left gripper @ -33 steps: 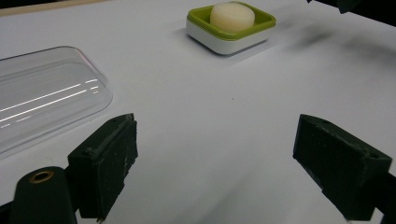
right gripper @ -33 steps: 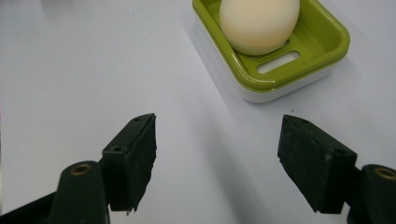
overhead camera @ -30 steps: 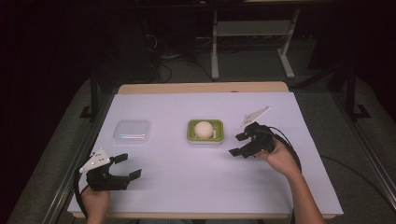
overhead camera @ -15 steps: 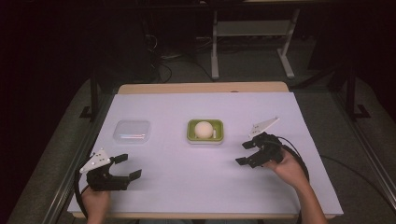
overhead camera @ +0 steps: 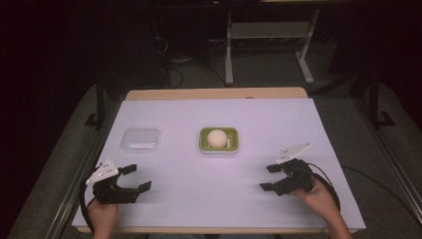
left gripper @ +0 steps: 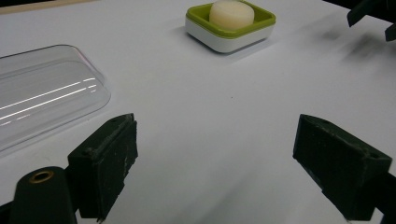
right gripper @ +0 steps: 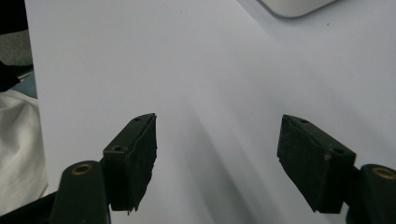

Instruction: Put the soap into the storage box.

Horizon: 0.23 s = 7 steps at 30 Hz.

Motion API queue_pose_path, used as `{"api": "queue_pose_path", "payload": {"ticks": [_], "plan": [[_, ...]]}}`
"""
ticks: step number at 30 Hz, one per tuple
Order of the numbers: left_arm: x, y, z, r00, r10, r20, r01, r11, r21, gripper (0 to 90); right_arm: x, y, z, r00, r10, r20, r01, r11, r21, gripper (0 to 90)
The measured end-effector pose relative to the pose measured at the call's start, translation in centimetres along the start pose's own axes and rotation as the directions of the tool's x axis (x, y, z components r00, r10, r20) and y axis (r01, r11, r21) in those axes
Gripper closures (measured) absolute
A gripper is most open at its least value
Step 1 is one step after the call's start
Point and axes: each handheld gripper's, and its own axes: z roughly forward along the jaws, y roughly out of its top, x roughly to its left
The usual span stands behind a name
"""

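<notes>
Your left tongs (overhead camera: 135, 179) wide open, empty, low over worktop (overhead camera: 259, 129) near its front left corner. Your right tongs (overhead camera: 269, 177) also wide open, empty, at front right, jaws pointing left. Green dish (overhead camera: 219, 140) at worktop middle, pale round soap (overhead camera: 217, 137) inside. Clear lid (overhead camera: 141, 139) lies flat left of dish, well apart from both tongs.

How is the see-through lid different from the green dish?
The clear lid is see-through and has nothing in it; the green dish is solid green on a white base and holds a round pale soap. The clear lid lies nearer the left tongs; the green dish sits mid-table. Both are rounded rectangles lying flat on the white table, untouched.
</notes>
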Motion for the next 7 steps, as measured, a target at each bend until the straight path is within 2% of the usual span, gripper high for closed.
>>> {"api": "queue_pose_path", "payload": {"ticks": [3, 6, 7], "plan": [[0.0, 0.0, 0.0, 1.0, 0.003, 0.0, -0.003, 1.0, -0.002, 13.2, 0.4, -1.2, -0.3, 0.9997, 0.025, -0.001, -0.025, 0.999, -0.033, 26.1], [0.0, 0.1, 0.0, 1.0, 0.003, 0.003, -0.003, 1.0, -0.004, 13.2, 1.4, -2.4, -0.5, 0.9974, 0.071, 0.006, -0.071, 0.996, -0.044, 22.8], [0.0, 0.1, 0.0, 1.0, 0.003, 0.003, -0.003, 1.0, -0.004, 13.2, 1.4, -2.4, -0.5, 0.9974, 0.071, 0.006, -0.071, 0.996, -0.044, 22.8]]}}
